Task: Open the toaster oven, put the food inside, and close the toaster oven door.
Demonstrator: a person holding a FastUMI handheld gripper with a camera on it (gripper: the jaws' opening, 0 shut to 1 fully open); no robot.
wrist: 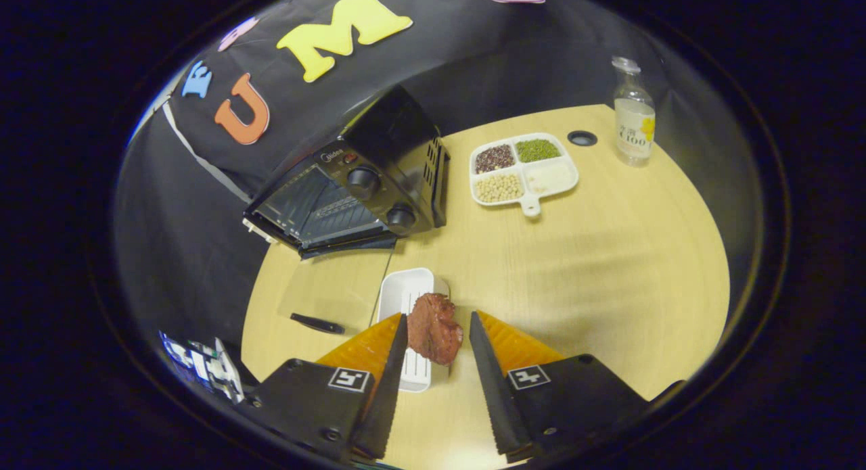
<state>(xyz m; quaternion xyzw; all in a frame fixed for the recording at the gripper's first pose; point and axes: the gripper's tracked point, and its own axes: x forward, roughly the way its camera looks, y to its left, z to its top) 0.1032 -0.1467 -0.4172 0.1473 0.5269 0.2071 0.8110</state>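
Meat, a lumpy reddish-brown slab (434, 328), sat between the open jaws of the gripper (436, 328), touching the left finger, over a white ridged plastic tray (406, 291) on the pale wooden worktop (575, 267). Beyond stood the black toaster oven (352, 179), door down.

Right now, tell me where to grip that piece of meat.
Close the tongs across the meat's narrow sides, coming straight forward as aimed. It stands between the open fingers, overhanging the white tray's edge, so both flanks look reachable.

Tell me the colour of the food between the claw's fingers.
Reddish-brown meat, clearest in the gripper view.
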